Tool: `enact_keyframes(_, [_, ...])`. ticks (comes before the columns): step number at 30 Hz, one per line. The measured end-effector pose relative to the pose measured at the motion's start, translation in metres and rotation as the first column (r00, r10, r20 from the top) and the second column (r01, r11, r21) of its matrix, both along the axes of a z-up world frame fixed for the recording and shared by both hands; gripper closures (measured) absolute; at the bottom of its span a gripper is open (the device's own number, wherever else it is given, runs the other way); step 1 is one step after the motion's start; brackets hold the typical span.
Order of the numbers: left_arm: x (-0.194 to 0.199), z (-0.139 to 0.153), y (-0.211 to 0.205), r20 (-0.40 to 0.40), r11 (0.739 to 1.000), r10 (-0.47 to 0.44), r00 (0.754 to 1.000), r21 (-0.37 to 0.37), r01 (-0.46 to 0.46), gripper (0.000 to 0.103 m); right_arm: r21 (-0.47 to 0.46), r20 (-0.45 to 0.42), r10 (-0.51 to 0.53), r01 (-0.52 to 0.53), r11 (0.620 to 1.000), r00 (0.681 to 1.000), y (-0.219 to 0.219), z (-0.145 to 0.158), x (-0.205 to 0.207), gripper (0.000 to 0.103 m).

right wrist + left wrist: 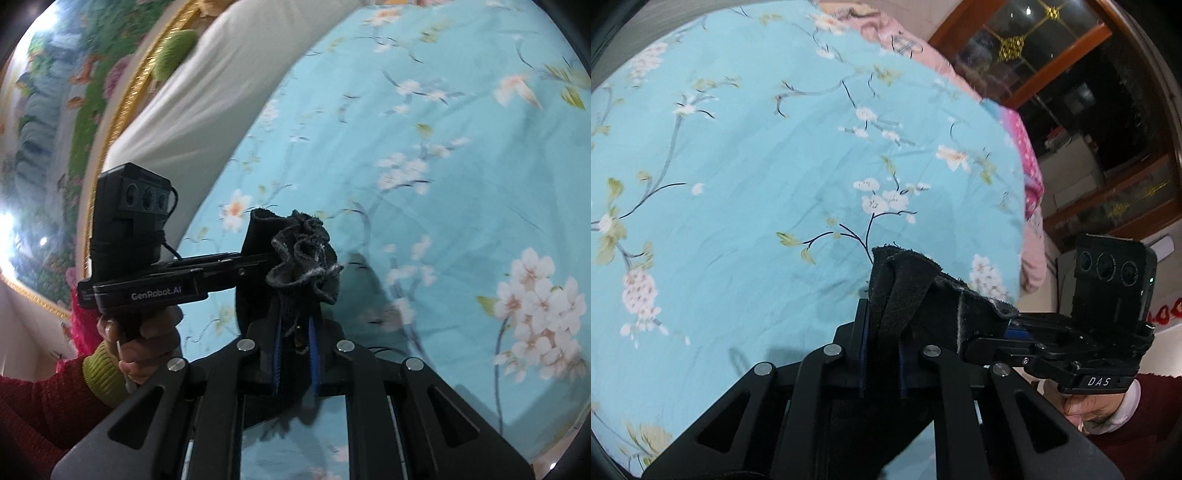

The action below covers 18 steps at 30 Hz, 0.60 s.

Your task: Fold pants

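The dark pants (908,280) are held off the floral blue bedsheet (738,166) — one bunched edge is clamped in the left gripper (882,332), fingers drawn together on the cloth. Another ruffled edge (303,258) is pinched likewise in the right gripper (295,336), the two grippers being close alongside each other above the sheet.

**Two wrist views above one flowered bed**

The left wrist view looks along its fingers, close above the blue floral bedspread (757,166), toward the bed's right edge. The right wrist view faces the bedspread (443,184) toward its left edge. Each view catches the opposite gripper; both share the bedspread.
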<state>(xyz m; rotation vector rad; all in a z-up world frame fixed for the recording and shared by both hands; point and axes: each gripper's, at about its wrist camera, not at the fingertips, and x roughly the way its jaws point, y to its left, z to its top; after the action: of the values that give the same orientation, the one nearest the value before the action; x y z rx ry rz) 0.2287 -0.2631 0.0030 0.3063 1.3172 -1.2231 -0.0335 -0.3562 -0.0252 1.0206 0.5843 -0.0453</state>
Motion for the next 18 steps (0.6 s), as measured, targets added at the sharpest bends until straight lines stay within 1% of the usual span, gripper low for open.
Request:
enact_keyframes(4, [-0.004,0.022,0.024,0.022,0.999,0.036,0.999,-0.04,-0.035,0.093,-0.017,0.033,0.034,-0.034,0.999,0.999,0.015,0.016,0.004,0.09])
enact_keyframes(10, [-0.005,0.052,0.077,0.038,0.988,0.116,0.992,-0.105,-0.112,0.093,-0.047,0.092,0.134,-0.131,0.99,0.987,0.042,0.041,0.016,0.09])
enact_keyframes(14, [-0.007,0.06,0.108,0.04,0.979,0.166,0.985,-0.124,-0.16,0.093,-0.05,0.123,0.217,-0.213,0.976,0.968,0.063,0.047,0.029,0.09])
enact_keyframes(18, [-0.01,0.058,0.147,0.027,0.966,0.231,0.973,-0.13,-0.226,0.093,-0.055,0.129,0.323,-0.318,0.946,0.938,0.09,0.046,0.05,0.09])
